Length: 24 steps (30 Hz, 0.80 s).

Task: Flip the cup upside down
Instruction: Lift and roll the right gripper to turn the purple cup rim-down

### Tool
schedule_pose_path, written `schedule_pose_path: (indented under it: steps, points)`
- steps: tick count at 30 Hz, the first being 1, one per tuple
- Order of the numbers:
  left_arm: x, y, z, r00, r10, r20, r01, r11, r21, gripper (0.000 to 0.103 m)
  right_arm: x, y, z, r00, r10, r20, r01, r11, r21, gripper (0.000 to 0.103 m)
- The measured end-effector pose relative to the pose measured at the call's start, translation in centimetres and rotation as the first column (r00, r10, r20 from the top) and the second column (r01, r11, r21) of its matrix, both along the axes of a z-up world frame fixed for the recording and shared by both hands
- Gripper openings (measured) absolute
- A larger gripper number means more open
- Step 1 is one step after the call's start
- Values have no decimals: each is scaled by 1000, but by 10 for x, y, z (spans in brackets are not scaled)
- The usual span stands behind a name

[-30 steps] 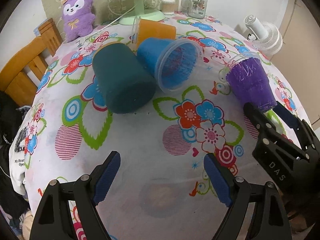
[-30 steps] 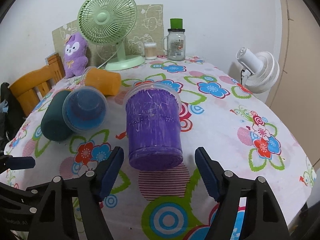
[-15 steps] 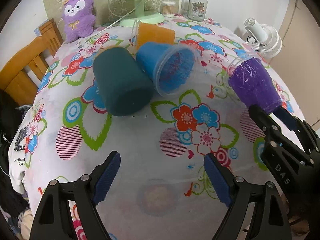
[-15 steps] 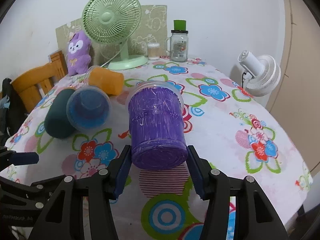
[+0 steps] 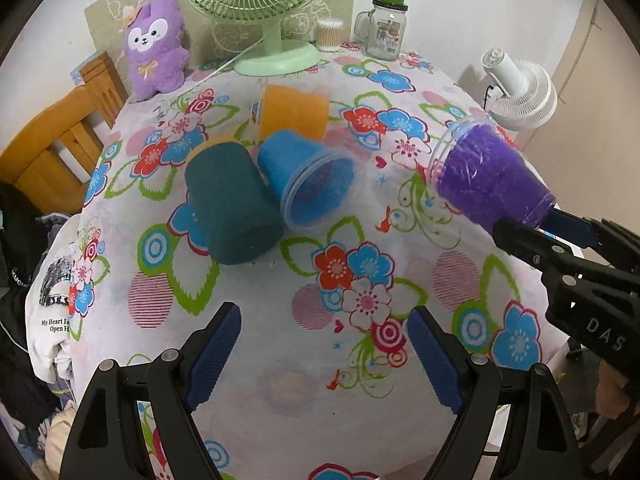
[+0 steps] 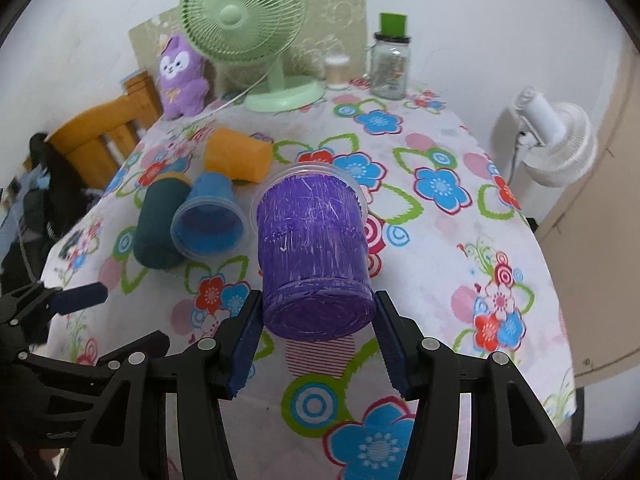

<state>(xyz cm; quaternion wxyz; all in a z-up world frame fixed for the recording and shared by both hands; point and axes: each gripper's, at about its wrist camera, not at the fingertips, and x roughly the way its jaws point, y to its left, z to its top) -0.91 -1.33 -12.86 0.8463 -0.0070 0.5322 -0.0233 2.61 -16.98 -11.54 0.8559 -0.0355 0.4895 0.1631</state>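
My right gripper [image 6: 316,344] is shut on the purple cup [image 6: 314,248] near its base and holds it on its side above the flowered tablecloth [image 6: 440,240], mouth pointing away. The same cup [image 5: 488,178] shows at the right of the left wrist view, lifted. A blue cup [image 5: 308,184], a dark teal cup [image 5: 232,208] and an orange cup [image 5: 294,110] lie on their sides mid-table. My left gripper [image 5: 324,356] is open and empty over the near part of the table.
A green desk fan [image 6: 256,40], a purple plush toy [image 6: 180,76], a glass jar with green lid [image 6: 390,64] and a small cotton-swab container [image 6: 338,72] stand at the far edge. A wooden chair [image 5: 52,140] is left; a white fan [image 6: 552,140] is right.
My right gripper closed on the purple cup and lifted it off the table. The left gripper stayed open and drew back a little.
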Motion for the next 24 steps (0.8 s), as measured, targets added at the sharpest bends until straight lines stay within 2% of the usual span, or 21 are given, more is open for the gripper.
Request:
schedule_pose_path:
  steps: [3, 9, 15, 19, 24]
  points:
    - [3, -4, 3, 1000, 20, 1, -20, 1000, -4, 87, 14, -5, -2, 993, 42, -109, -41, 999, 9, 58]
    - [8, -13, 3, 998, 59, -5, -59, 998, -17, 87, 22, -6, -6, 962, 145, -233, -160, 986, -45, 58]
    - [9, -23, -2, 997, 78, -21, -78, 997, -29, 87, 27, -1, -6, 910, 260, -323, -314, 940, -130, 58]
    - [7, -28, -5, 996, 82, -29, -83, 996, -33, 87, 27, 6, -15, 846, 326, -422, -423, 892, -160, 58]
    - [5, -29, -11, 996, 75, -45, -76, 997, -26, 87, 24, 12, -18, 824, 360, -438, -487, 845, -221, 58]
